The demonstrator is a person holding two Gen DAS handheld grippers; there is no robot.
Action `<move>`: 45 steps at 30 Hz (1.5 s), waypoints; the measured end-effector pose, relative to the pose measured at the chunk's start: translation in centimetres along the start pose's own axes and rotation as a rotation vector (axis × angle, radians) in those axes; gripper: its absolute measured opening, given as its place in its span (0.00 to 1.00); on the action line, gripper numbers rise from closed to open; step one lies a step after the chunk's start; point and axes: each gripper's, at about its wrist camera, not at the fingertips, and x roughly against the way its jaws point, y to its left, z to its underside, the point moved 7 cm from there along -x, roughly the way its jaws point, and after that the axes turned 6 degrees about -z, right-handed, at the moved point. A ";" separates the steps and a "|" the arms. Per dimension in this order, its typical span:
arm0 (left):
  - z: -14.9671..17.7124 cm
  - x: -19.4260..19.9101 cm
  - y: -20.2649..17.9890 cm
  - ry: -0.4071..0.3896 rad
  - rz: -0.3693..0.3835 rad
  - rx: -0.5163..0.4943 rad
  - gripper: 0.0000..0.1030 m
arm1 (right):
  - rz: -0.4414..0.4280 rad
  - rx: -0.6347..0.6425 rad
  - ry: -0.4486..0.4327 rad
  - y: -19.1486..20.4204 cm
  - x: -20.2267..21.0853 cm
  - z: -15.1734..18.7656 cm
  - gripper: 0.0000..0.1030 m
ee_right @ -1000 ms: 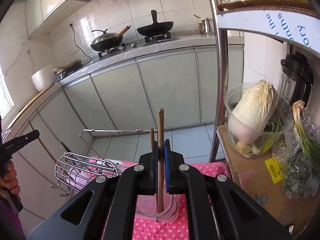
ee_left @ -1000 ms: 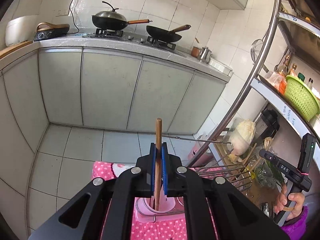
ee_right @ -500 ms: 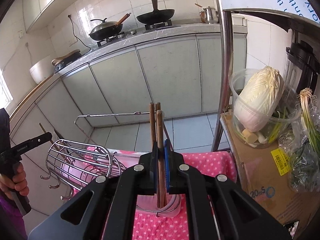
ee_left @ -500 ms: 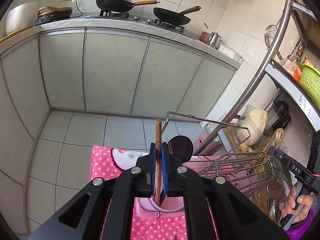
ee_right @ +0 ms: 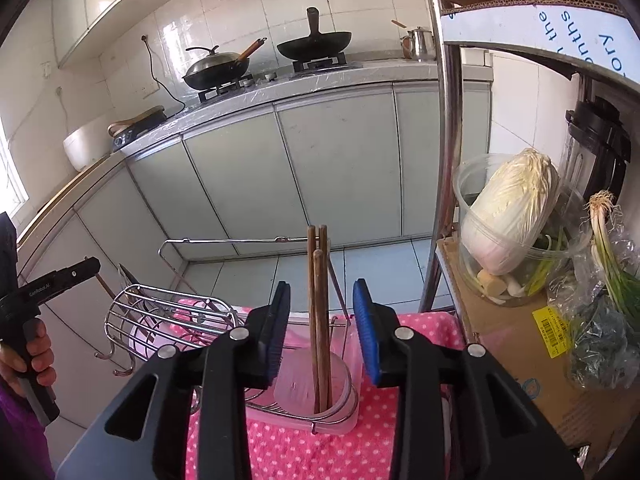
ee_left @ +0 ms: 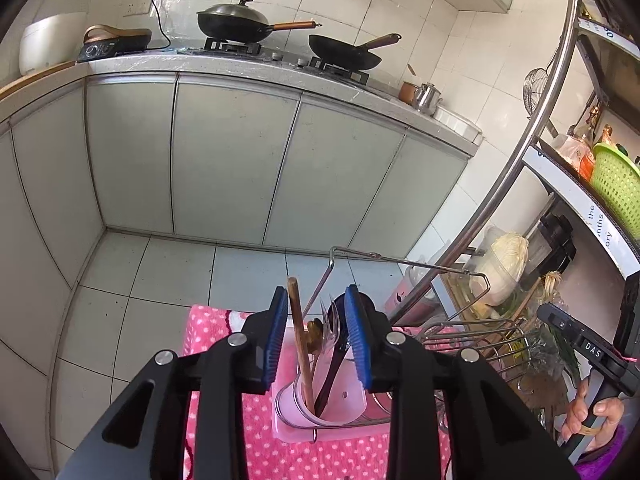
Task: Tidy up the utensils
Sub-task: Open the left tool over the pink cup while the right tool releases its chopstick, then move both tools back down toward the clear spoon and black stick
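Observation:
A wire utensil rack with pink plastic cups (ee_left: 352,404) stands on a pink dotted cloth (ee_left: 280,452). In the left wrist view my left gripper (ee_left: 316,336) is open above one cup; a wooden chopstick (ee_left: 299,332) stands in it beside a black spoon (ee_left: 338,344) and a clear fork (ee_left: 328,320). In the right wrist view my right gripper (ee_right: 322,328) is open above another cup (ee_right: 304,388), where three wooden chopsticks (ee_right: 318,312) stand upright between the blue pads, apart from them.
A wire basket section (ee_right: 172,316) of the rack lies to the left in the right wrist view. A steel shelf post (ee_right: 444,160), a cabbage in a clear bowl (ee_right: 512,208) and a cardboard box (ee_right: 516,344) stand to the right. Grey cabinets (ee_left: 224,160) stand behind.
Both grippers opened and let go of their chopsticks, which now stand in the cups. Both cameras tilted back up a little.

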 end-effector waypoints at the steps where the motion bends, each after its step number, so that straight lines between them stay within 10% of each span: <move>1: -0.1 0.4 0.0 -0.006 -0.002 0.001 0.28 | 0.004 0.003 -0.004 0.1 0.3 0.0 0.32; 17: 5.1 8.0 -1.8 -0.060 0.067 -0.038 0.28 | -0.038 -0.043 -0.064 1.8 6.9 6.9 0.32; 45: 20.2 4.3 -2.8 0.203 0.096 -0.081 0.28 | -0.142 -0.166 0.193 3.8 2.8 21.1 0.32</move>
